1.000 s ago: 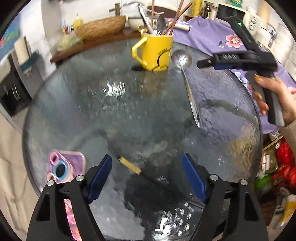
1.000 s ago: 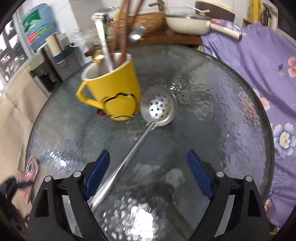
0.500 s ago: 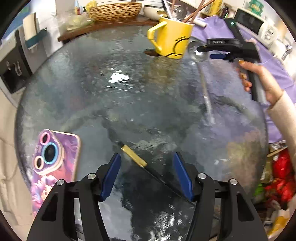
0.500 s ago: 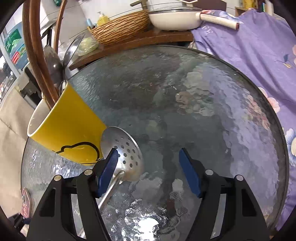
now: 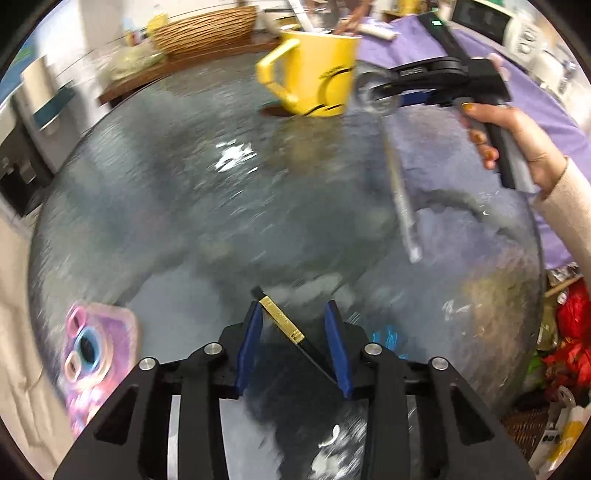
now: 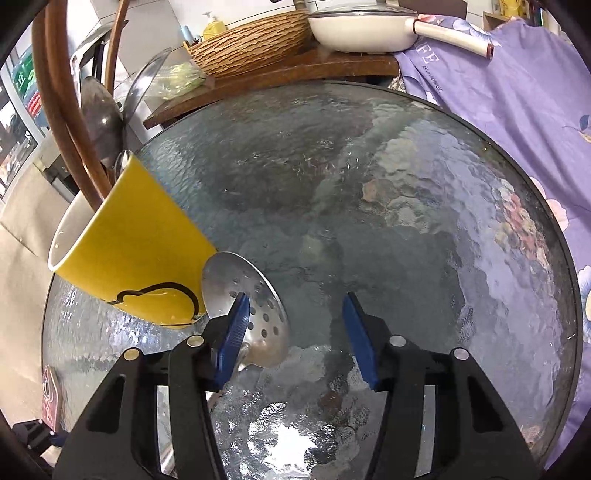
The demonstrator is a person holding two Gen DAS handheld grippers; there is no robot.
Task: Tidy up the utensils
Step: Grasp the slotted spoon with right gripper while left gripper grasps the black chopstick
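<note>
A black chopstick with a gold band [image 5: 282,318] lies on the round glass table [image 5: 221,206]. My left gripper [image 5: 293,314] stands around it, jaws partly closed but not touching it. A yellow mug [image 5: 316,70] holding several utensils stands at the far side; in the right wrist view the mug [image 6: 125,251] is at the left. A metal slotted spoon [image 6: 245,302] lies beside the mug, its handle [image 5: 400,192] running toward the table's right edge. My right gripper [image 6: 295,306] is open low over the spoon's bowl, which sits at its left finger [image 6: 236,325].
A phone in a pink case [image 5: 88,354] lies at the table's near left edge. A wicker basket [image 6: 255,44] and a white pan [image 6: 362,29] stand on a wooden shelf behind the table. Purple flowered cloth [image 6: 517,92] covers the right side.
My left gripper has narrowed its jaws around the chopstick's gold end. My right gripper has moved down and forward from the spoon's handle to its bowl beside the mug.
</note>
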